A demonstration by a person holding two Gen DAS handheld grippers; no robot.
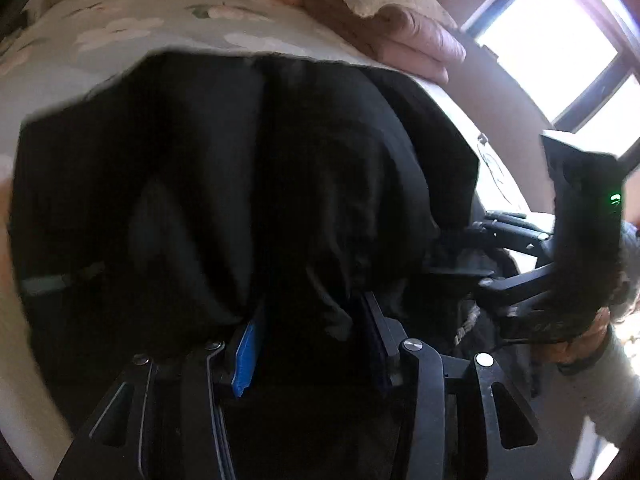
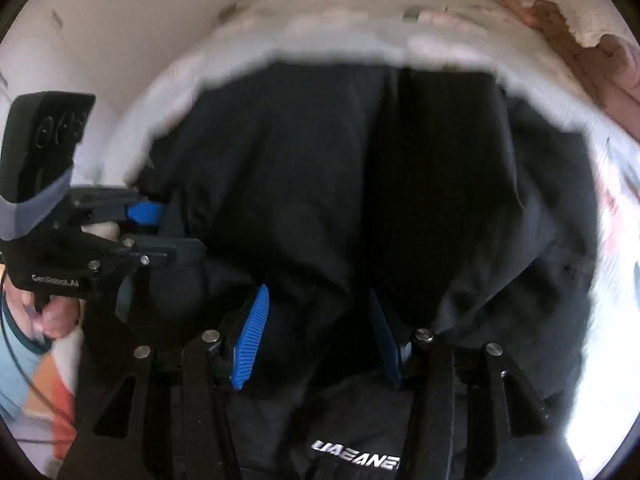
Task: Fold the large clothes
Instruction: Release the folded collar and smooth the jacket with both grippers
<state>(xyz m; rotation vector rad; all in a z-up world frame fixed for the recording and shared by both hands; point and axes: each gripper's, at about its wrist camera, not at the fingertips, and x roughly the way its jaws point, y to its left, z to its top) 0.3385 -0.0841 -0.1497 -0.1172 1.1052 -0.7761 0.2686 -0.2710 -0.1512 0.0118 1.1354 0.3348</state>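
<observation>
A large black garment (image 1: 240, 160) lies bunched on a pale floral bed sheet (image 1: 140, 24). My left gripper (image 1: 312, 304) points down over its near edge, its blue pads (image 1: 246, 356) apart. Black cloth lies between the jaws, and the pad faces show free of it. In the right wrist view the same garment (image 2: 320, 160) fills the middle, with white lettering (image 2: 356, 456) near the bottom. My right gripper (image 2: 316, 300) stands over it with blue pads (image 2: 250, 340) spread, cloth between them but not pinched. Each gripper shows at the edge of the other's view: the right one (image 1: 460, 248) and the left one (image 2: 160, 228).
Folded pink and beige bedding (image 1: 400, 32) sits at the head of the bed. A bright window (image 1: 560, 48) is on the right and a white wall (image 2: 120, 20) on the left. A person's hands (image 2: 52, 316) hold the gripper handles.
</observation>
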